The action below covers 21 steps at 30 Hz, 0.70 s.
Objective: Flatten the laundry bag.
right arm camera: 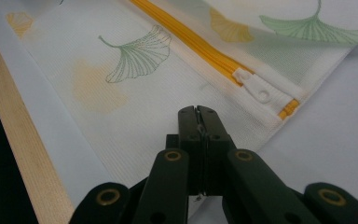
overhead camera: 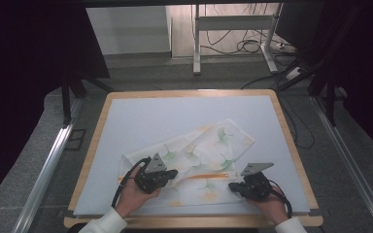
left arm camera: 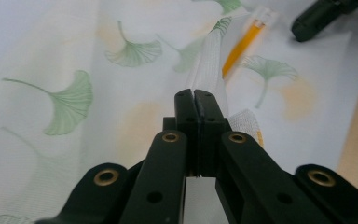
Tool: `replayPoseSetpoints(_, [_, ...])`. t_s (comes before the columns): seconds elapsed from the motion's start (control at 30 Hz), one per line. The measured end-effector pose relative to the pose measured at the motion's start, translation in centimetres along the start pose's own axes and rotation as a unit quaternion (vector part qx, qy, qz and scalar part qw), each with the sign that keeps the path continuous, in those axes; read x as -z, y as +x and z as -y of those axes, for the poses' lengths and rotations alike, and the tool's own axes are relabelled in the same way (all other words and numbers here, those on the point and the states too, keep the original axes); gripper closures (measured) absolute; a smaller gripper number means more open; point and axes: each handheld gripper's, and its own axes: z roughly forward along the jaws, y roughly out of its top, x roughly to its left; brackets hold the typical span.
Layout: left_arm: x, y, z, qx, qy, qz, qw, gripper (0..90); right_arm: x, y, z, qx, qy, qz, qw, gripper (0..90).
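Note:
A white mesh bag point(overhead camera: 199, 150) printed with green and yellow ginkgo leaves lies on the white mat, an orange zipper point(overhead camera: 209, 176) running along its near part. My left gripper point(overhead camera: 174, 173) is shut on a raised fold of the mesh point(left arm camera: 209, 56), which runs up from the closed jaws point(left arm camera: 195, 100) toward the zipper point(left arm camera: 242, 44). My right gripper point(overhead camera: 232, 186) is shut at the bag's near right edge. In the right gripper view the closed jaws point(right arm camera: 198, 114) pinch the mesh point(right arm camera: 135, 102) just short of the zipper's end tab point(right arm camera: 256, 88).
The white mat point(overhead camera: 175, 116) covers a wooden table point(overhead camera: 291, 141), whose front edge runs just beneath both hands. The right gripper's tip point(left arm camera: 314, 18) appears at the top right of the left gripper view. Desk legs and cables stand on the floor beyond.

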Motion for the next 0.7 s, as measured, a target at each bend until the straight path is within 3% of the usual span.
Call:
replayPoseSetpoints(0.17, [0.0,1.2,-0.2,0.013,-0.010,-0.014,0.9998,90.0,0.0,0.0,0.0,0.001,0.000,-0.001,1.0000,88.7])
replayPoseSetpoints(0.33, [0.0,3.1,-0.8,0.024,-0.021,-0.041,0.9987,90.0,0.0,-0.1,0.0,0.001,-0.001,-0.001,1.0000,88.6])
replayPoseSetpoints(0.47, [-0.1,4.3,-0.8,0.035,-0.025,-0.048,0.9979,90.0,0.0,-0.1,0.0,0.000,-0.002,-0.002,1.0000,88.6])
replayPoseSetpoints(0.53, [-0.4,5.5,-0.6,0.051,-0.023,-0.061,0.9966,90.0,0.0,-0.1,0.0,-0.001,-0.002,-0.003,1.0000,88.6])
replayPoseSetpoints(0.7, [-0.4,7.1,-0.2,0.076,-0.025,-0.069,0.9944,90.0,0.0,-0.1,0.0,-0.002,-0.002,-0.003,1.0000,88.6])
